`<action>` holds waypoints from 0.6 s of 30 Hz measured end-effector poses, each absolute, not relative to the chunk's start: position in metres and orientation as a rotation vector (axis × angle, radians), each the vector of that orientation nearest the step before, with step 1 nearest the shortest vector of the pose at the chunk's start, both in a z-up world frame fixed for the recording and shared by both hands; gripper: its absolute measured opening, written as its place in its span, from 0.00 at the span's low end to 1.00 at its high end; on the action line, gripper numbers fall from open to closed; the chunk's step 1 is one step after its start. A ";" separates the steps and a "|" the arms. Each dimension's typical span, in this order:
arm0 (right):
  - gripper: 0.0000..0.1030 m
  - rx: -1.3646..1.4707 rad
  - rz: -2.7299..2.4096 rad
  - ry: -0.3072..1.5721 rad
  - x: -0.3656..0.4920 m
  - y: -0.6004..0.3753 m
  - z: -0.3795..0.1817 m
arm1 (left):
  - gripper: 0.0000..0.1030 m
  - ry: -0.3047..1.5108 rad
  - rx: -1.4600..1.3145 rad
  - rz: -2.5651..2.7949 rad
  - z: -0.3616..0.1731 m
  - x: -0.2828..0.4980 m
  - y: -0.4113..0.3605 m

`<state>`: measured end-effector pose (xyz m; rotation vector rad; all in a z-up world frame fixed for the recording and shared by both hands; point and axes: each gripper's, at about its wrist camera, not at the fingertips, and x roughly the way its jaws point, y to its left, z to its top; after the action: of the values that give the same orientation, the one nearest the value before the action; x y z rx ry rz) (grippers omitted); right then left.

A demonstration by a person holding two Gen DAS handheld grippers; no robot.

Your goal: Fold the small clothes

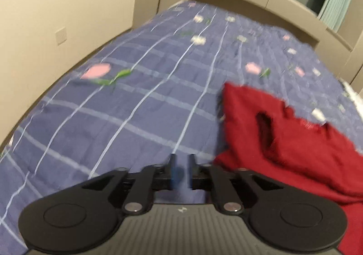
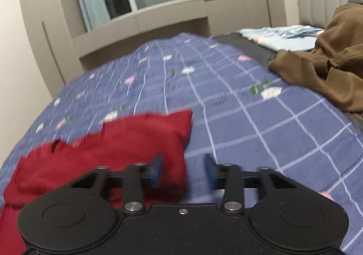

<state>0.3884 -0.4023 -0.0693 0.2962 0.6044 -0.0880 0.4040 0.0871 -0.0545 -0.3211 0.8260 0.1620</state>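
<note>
Red garment (image 1: 283, 132) lies rumpled on the bed (image 1: 136, 107), both claws just beside it. Left claw (image 1: 182, 171) sits off the garment's edge, jaws a narrow gap apart, gripping nothing. Right claw (image 2: 185, 171) stands half open at the garment's other edge, cloth between the jaws but not pinched. Looks like a between-folds pause; next move calls for regripping an edge.
</note>
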 end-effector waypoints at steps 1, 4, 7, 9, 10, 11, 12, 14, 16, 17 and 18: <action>0.58 0.298 -0.090 0.602 0.393 -0.403 -0.067 | 0.47 0.805 -0.328 0.144 -0.051 0.406 0.084; 0.69 0.253 -0.067 0.614 0.416 -0.396 -0.064 | 0.61 0.759 -0.327 0.097 -0.045 0.418 0.067; 0.71 0.181 -0.061 0.641 0.439 -0.387 -0.072 | 0.64 0.762 -0.253 0.065 -0.050 0.439 0.041; 0.71 0.115 -0.092 0.672 0.453 -0.385 -0.082 | 0.62 0.817 -0.147 0.122 -0.061 0.454 0.027; 0.72 0.091 -0.111 0.688 0.457 -0.385 -0.087 | 0.63 0.850 -0.106 0.153 -0.069 0.460 0.023; 0.75 0.090 -0.116 0.703 0.460 -0.388 -0.092 | 0.64 0.873 -0.099 0.157 -0.076 0.464 0.023; 0.77 0.112 -0.115 0.700 0.459 -0.392 -0.096 | 0.66 0.870 -0.114 0.155 -0.079 0.464 0.025; 0.76 0.130 -0.116 0.688 0.455 -0.394 -0.094 | 0.66 0.858 -0.134 0.148 -0.075 0.459 0.028; 0.77 0.129 -0.120 0.646 0.446 -0.391 -0.088 | 0.69 0.832 -0.175 0.145 -0.067 0.451 0.033; 0.79 0.132 -0.118 0.630 0.441 -0.389 -0.086 | 0.72 0.812 -0.204 0.140 -0.063 0.447 0.036; 0.82 0.129 -0.114 0.635 0.439 -0.387 -0.086 | 0.78 0.795 -0.223 0.131 -0.061 0.443 0.038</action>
<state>0.4386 -0.3871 -0.0860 0.1292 0.6346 -0.1139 0.4426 0.0381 -0.0607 -0.2233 0.7945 0.1309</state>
